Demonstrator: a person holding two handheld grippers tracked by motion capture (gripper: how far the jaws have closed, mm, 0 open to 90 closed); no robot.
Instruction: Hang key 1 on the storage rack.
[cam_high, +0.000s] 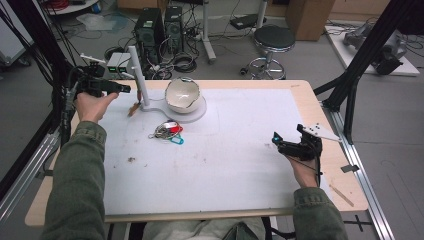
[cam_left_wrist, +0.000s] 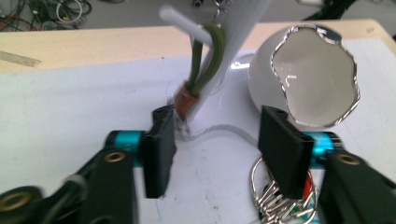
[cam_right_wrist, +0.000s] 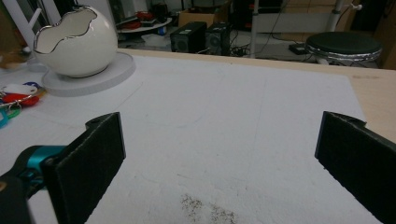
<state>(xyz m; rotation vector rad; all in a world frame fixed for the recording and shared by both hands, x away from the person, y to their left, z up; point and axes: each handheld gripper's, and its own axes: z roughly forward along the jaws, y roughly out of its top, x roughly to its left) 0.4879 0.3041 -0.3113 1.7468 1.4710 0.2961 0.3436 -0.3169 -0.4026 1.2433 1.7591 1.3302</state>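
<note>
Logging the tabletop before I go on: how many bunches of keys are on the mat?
1: the key bunch lies on the white mat just in front of the egg-shaped bowl.

Workshop clutter is surrounding a white-covered wooden table (cam_high: 310, 100).

A round black swivel stool (cam_high: 273, 39) is standing on the grey floor beyond the far edge, two black computer towers (cam_high: 159, 27) are sitting among tangled cables to its left, a brown cardboard box (cam_high: 310, 17) is resting further back, and a thin wooden stick (cam_high: 342, 195) is lying at the table's near right corner.
</note>
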